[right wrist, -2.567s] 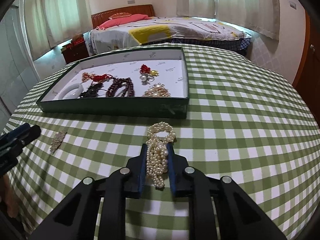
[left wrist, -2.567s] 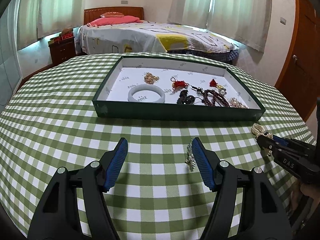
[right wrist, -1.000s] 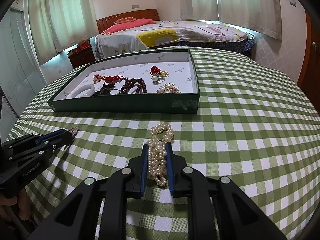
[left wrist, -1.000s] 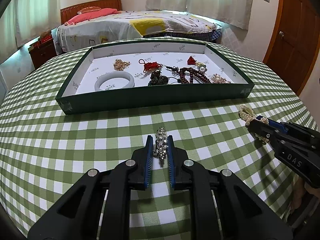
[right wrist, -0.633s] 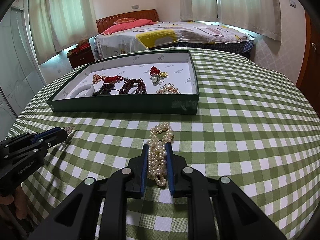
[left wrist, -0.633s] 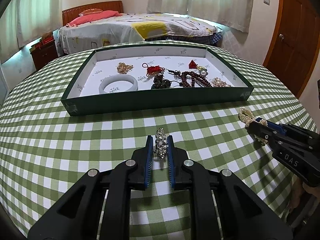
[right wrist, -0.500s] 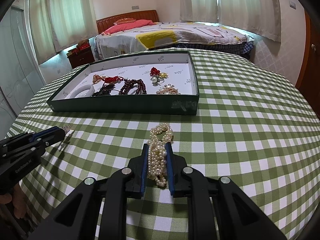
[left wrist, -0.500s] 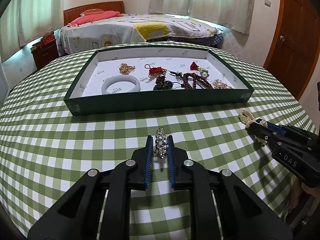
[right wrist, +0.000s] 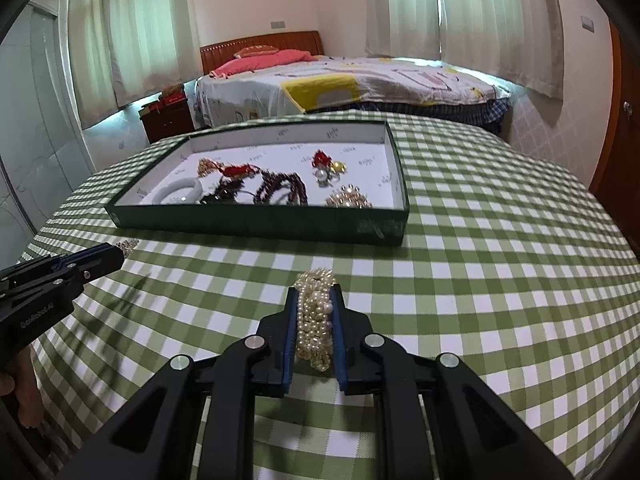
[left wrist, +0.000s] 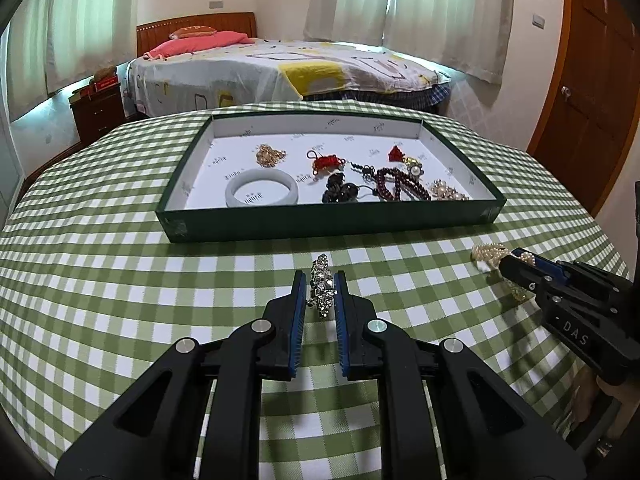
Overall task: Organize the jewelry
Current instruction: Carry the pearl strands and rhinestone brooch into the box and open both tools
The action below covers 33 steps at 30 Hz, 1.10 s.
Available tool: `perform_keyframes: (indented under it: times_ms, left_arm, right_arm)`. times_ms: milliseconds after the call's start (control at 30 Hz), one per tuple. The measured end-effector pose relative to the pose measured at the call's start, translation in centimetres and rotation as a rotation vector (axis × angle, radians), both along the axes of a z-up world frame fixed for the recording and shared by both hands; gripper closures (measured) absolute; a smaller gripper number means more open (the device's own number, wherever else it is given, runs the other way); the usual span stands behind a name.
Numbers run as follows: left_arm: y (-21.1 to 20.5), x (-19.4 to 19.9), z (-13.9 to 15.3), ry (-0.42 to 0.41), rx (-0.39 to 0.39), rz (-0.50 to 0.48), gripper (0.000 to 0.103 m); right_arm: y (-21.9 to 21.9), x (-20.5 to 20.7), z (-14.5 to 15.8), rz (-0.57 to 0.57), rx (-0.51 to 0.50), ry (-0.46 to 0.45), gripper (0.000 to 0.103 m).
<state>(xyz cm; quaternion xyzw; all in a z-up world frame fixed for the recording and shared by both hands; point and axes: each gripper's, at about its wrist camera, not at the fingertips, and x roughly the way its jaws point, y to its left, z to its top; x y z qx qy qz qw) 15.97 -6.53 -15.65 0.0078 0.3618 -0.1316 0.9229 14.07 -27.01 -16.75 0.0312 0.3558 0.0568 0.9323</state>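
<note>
Left tongs (left wrist: 321,289) pinched on a rhinestone piece (left wrist: 322,288) — silver, sparkly, held between the blue pads above the green-checked counter (left wrist: 120,280). The piece's far end sticks out past the tips; a small chain bit hangs at its left.

Right tongs (right wrist: 315,309) clamped on a bunched pearl strand (right wrist: 314,320); a loop of pearls protrudes forward of the tips, and the tail droops below the pads.

Both tongs sit on the near side of the green tray (left wrist: 328,220), apart from it. The tray has a white lining and holds a pale bangle (left wrist: 261,193), gold chain (left wrist: 270,155), red knotted cord (left wrist: 326,161), dark beads (left wrist: 394,184), and a pearl cluster (left wrist: 446,191) at its right near corner.

Bed (left wrist: 280,72) behind the counter — curtains drawn.
</note>
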Motion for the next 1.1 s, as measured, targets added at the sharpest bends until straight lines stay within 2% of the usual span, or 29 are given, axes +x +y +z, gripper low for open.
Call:
perform_keyframes:
  times_ms: [467,700,867,1100]
  left_arm:
    - [0.9,-1.5,3.2,-0.074,-0.012,0.012,0.089]
    - [1.8,-1.7,6.3,-0.136,-0.036,0.031,0.089]
    - [2.0,-1.0,8.4,-0.184,-0.045,0.032,0.089]
    - [1.2,2.2,10.2,-0.228,-0.046,0.015,0.089]
  right_arm:
    - [1.1,-1.4,5.0,0.020,-0.003,-0.109,0.087]
    - [1.3,-1.5,7.9,0.028,0.006,-0.168,0.087]
    - [1.7,-0.4,9.6,0.042,-0.001,-0.209,0.087]
    - [2.7,3.1,11.5,0.068,-0.016,-0.261,0.087]
